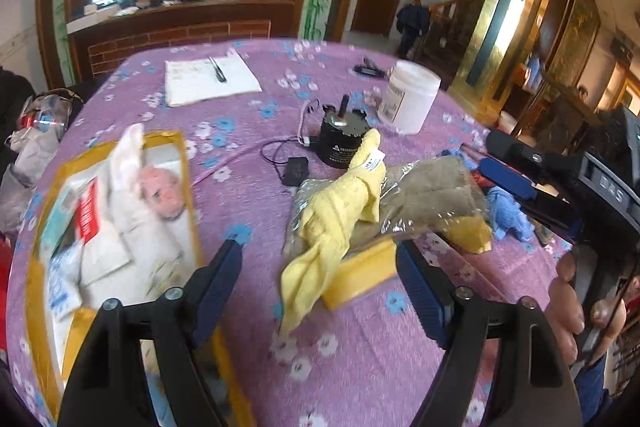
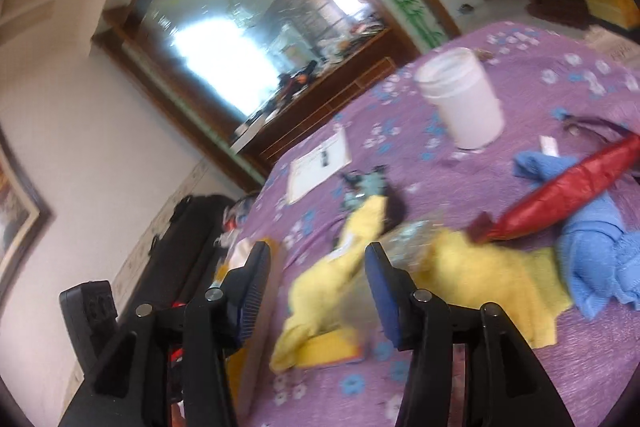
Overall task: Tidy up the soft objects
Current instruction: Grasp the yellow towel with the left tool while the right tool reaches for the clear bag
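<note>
Round table under a purple flowered tablecloth [image 1: 240, 195], big mirror and brick counter behind it, lived-in room.

Left wrist view: the yellow box [image 1: 182, 163] on the left already has stuff in it, a white plush with long ears [image 1: 132, 187], a pink fluffy thing [image 1: 162, 193] and some white packets, so I'd say part of the sorting is done. Still loose in the middle: a yellow cloth [image 1: 332, 223] draped over a yellow block [image 1: 360, 277], a grey towel in clear plastic [image 1: 432, 195], and a blue cloth [image 1: 510, 213] further right. The left gripper [image 1: 320, 287] is spread apart with nothing in it, hanging just short of the yellow cloth.

Right wrist view: blurry, but the same yellow cloth [image 2: 340, 267] sits ahead of the right gripper [image 2: 318, 287], which also stands apart and empty. The blue cloth [image 2: 592, 255] lies under a red wrapped thing [image 2: 568, 193], with a white jar [image 2: 464, 99] beyond.

So roughly halfway, I'd guess; three or four soft bits left.
</note>
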Available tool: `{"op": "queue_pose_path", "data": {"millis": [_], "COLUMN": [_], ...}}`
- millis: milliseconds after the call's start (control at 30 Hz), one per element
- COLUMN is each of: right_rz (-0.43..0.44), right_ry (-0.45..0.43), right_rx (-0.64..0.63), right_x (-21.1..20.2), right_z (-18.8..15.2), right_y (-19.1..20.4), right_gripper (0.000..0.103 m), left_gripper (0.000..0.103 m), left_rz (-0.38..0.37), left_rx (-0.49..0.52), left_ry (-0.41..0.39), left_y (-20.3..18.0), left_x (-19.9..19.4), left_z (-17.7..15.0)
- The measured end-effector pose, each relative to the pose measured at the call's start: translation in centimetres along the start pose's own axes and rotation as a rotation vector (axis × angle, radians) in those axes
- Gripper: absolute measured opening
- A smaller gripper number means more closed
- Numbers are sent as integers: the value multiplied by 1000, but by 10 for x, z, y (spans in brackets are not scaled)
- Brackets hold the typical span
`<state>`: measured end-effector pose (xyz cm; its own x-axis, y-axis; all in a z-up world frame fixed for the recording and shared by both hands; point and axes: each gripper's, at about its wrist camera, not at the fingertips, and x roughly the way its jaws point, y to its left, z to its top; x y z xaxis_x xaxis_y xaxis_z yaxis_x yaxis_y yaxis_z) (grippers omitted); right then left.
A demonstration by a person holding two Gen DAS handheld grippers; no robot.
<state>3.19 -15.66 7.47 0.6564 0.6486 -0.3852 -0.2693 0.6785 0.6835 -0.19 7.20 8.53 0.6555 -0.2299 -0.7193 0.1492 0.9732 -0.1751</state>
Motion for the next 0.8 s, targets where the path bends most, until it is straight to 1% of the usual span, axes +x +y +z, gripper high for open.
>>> {"op": "queue_pose_path", "data": {"millis": [100, 167, 267, 367, 400, 433, 467, 533, 633, 800], "right_rz": [27, 13, 2, -4, -10, -24, -35, -31, -42, -79], "right_ry": [18, 8, -1, -1, 8, 25, 40, 56, 62, 118], "right_rx": [59, 57, 62, 85, 88, 94, 103, 125, 124, 122], "right_x": [2, 3, 1, -1, 1, 4, 7, 11, 12, 28], "right_z": [3, 5, 5, 5, 5, 4, 3, 2, 0, -6], "right_y": [-13, -14, -15, -21, -23, -24, -26, -31, -32, -33], "right_gripper": [53, 53, 54, 58, 59, 59, 59, 59, 59, 59], "left_gripper": [80, 80, 80, 79, 75, 53, 48, 48, 48, 48], "left_rz": [1, -13, 2, -12, -13, -9, 3, 5, 0, -4], "left_rx": [-22, -43, -78, -114, -112, -103, -98, -107, -120, -130], "left_ry": [64, 108, 168, 189, 173, 150, 137, 95, 47, -117], "left_y": [1, 1, 1, 0, -2, -4, -6, -5, -1, 3], "left_x": [32, 56, 87, 109, 111, 110, 108, 102, 89, 47], "left_z": [17, 27, 33, 32, 31, 30, 29, 27, 25, 14]}}
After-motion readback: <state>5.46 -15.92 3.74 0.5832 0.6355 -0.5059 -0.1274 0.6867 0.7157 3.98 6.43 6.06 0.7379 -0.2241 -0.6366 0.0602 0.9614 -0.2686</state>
